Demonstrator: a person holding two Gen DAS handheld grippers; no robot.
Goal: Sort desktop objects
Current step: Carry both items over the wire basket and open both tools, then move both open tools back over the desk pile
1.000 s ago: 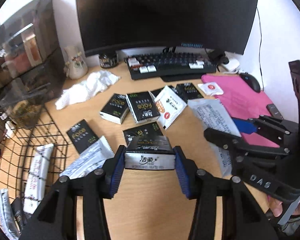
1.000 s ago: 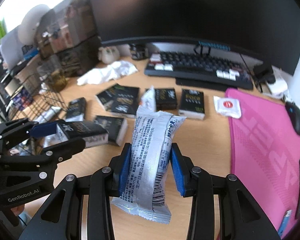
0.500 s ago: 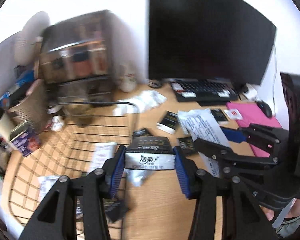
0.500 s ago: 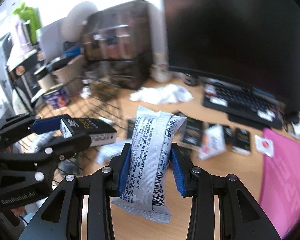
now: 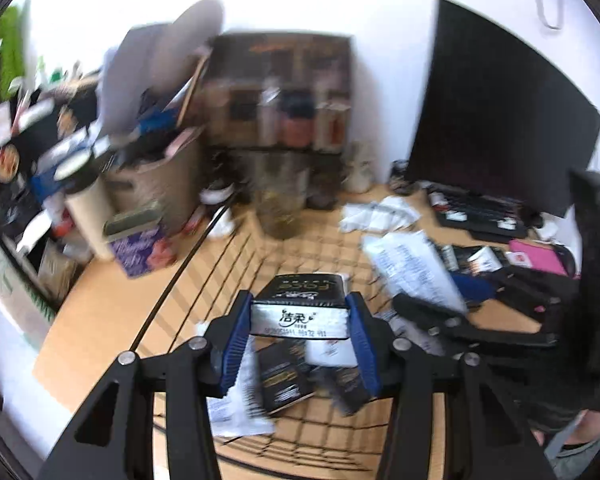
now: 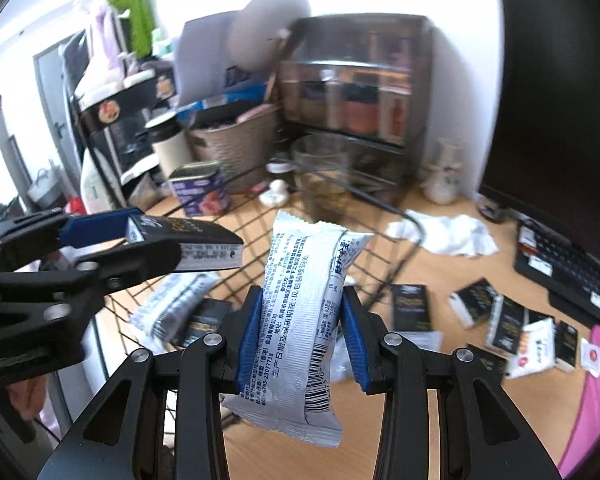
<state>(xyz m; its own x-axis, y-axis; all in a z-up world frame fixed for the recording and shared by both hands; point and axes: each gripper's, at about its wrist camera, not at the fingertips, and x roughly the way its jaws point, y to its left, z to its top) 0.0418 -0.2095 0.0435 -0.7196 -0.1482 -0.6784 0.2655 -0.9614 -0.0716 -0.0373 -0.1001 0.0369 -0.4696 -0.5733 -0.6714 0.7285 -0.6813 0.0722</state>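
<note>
My left gripper [image 5: 299, 320] is shut on a black tissue pack [image 5: 300, 308] with a silver end, held above the black wire basket [image 5: 204, 272]. It also shows at the left of the right wrist view [image 6: 180, 240]. My right gripper [image 6: 300, 320] is shut on a silver snack packet [image 6: 304, 320], held upright over the basket's near corner [image 6: 412, 240]. That packet shows in the left wrist view [image 5: 412, 268]. Black packs [image 5: 280, 376] and a silver packet [image 6: 168, 308] lie in the basket.
Several black tissue packs [image 6: 410, 306] and a white sachet [image 6: 532, 344] lie on the wooden desk. A crumpled white cloth [image 6: 448, 234], keyboard [image 6: 568, 264], monitor [image 5: 496, 120], pink mat [image 5: 540, 256], glass jar [image 5: 280, 208] and purple tin [image 6: 200, 192] surround the basket.
Both grippers have swung left from the desk in front of the keyboard to over the wire basket, each still holding its item.
</note>
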